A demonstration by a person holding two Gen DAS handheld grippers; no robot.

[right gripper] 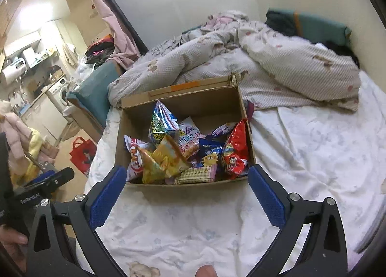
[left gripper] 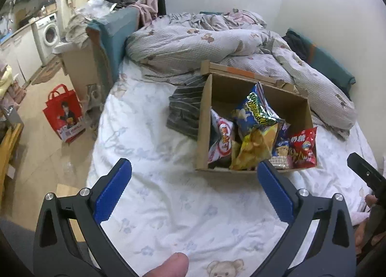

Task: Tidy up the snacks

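Bedroom with a bed [right gripper: 301, 146] under a pale flower-print sheet; a rumpled duvet [right gripper: 277, 64] lies along its far side. Beyond the left edge of the bed, one red tote bag [left gripper: 63, 114] stands on the floor and one washing machine [left gripper: 48, 33] sits under a counter. One striped grey garment [left gripper: 185, 108] lies on the sheet, touching the left wall of one open cardboard box [right gripper: 134, 110]. The box rests on the bed and holds the snack packets, loosely heaped; about eight can be counted. From left to right in the right wrist view: a red-and-white packet [right gripper: 134, 158], a yellow chip bag [right gripper: 164, 163], a blue-and-green bag [right gripper: 161, 122] standing tallest, a checkered wafer pack [right gripper: 197, 175] lying flat, a blue bear-print packet [right gripper: 210, 153], a red packet [right gripper: 235, 153]. Left gripper [left gripper: 194, 178]: jaws spread wide, holding nothing, above bare sheet near the box. Right gripper [right gripper: 187, 181]: jaws spread wide, holding nothing, flanking the near wall of the box.
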